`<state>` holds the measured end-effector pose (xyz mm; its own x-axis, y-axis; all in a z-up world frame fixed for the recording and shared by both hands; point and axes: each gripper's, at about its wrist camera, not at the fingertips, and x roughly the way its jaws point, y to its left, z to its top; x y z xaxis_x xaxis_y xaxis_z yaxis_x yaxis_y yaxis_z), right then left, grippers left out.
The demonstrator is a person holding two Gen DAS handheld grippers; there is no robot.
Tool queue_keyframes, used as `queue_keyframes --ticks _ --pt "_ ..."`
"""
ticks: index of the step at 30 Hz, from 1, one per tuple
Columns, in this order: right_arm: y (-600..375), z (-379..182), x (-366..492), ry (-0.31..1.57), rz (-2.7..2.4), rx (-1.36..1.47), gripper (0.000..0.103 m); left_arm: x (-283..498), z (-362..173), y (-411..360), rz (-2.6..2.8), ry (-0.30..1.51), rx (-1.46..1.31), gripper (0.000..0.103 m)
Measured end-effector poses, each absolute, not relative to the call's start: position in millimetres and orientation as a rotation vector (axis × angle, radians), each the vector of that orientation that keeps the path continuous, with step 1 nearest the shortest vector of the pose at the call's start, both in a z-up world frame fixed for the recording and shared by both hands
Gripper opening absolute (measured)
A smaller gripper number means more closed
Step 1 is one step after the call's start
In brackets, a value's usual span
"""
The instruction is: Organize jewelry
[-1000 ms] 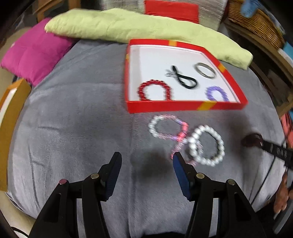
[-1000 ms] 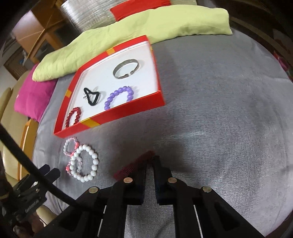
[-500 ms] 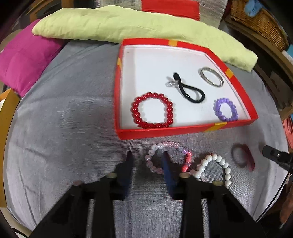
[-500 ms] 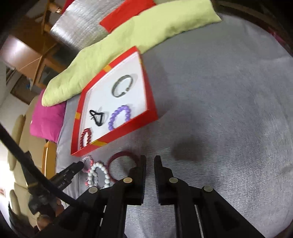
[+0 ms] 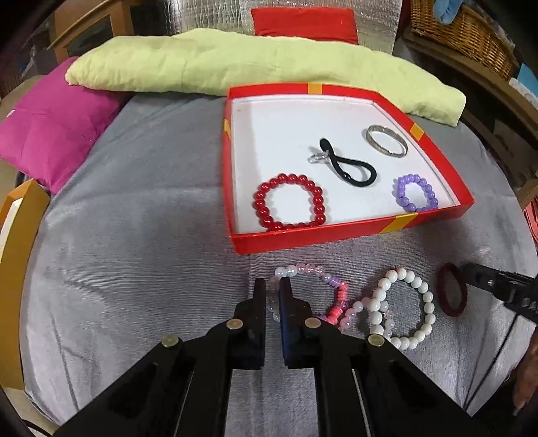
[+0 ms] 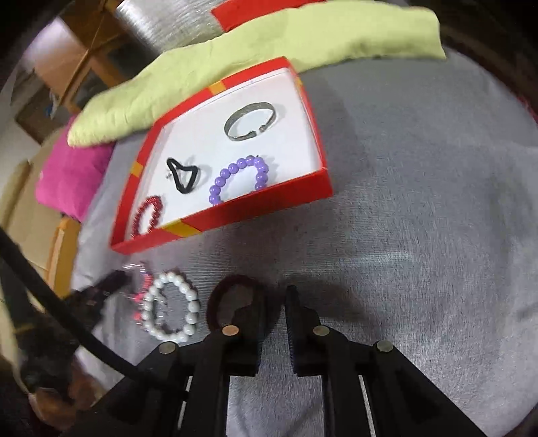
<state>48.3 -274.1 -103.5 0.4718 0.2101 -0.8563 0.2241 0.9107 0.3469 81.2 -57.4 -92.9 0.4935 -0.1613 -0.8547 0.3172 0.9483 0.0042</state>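
A red box [image 5: 336, 233] with a white floor holds a red bead bracelet [image 5: 289, 201], a black hair tie [image 5: 349, 166], a silver bangle [image 5: 386, 144] and a purple bead bracelet [image 5: 417, 193]. In front of it on the grey cloth lie a pink and clear bead bracelet [image 5: 319, 272], a white pearl bracelet [image 5: 403, 309] and a dark red ring-shaped band [image 5: 452, 294]. My left gripper [image 5: 273, 289] is shut on the pink and clear bracelet's left side. My right gripper [image 6: 277, 295] is slightly open beside the dark red band [image 6: 222, 295], which lies loose by its left finger.
A lime green cushion [image 5: 235, 64] lies behind the box and a magenta cushion [image 5: 50, 124] sits at the left. A wooden chair arm [image 5: 16, 252] is at the left edge. A wicker basket [image 5: 464, 30] stands at the back right.
My left gripper moved forward and closed on the pink and clear bracelet. My right gripper lowered the dark red band to the cloth and opened off it.
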Motion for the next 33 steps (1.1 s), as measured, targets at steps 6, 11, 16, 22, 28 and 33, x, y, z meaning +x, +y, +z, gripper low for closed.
queue_keyframes --ticks 6,11,16,22,28,33 --pt "-248.4 -97.1 47.3 1.041 -0.035 0.231 0.005 75.2 -83.3 -47.5 -0.283 0.984 0.152 0.008" --pt "-242.1 -87.1 42.2 0.99 -0.05 0.157 0.005 71.7 -77.5 -46.1 -0.286 0.961 0.147 0.008" --pt "-233.6 -73.7 37.2 0.922 -0.061 0.109 0.005 76.4 -80.2 -44.0 -0.282 0.972 0.138 0.008" --pt "-224.8 -60.1 34.7 0.862 -0.077 0.06 0.005 89.1 -92.5 -45.0 -0.263 1.02 0.136 0.008" --pt "-221.3 -55.1 35.6 0.845 -0.072 0.05 0.005 99.1 -102.7 -48.1 -0.261 1.042 0.137 0.008" --pt "-219.9 -53.7 35.9 0.837 -0.076 0.045 0.005 102.5 -107.6 -50.9 -0.27 1.04 0.147 0.008"
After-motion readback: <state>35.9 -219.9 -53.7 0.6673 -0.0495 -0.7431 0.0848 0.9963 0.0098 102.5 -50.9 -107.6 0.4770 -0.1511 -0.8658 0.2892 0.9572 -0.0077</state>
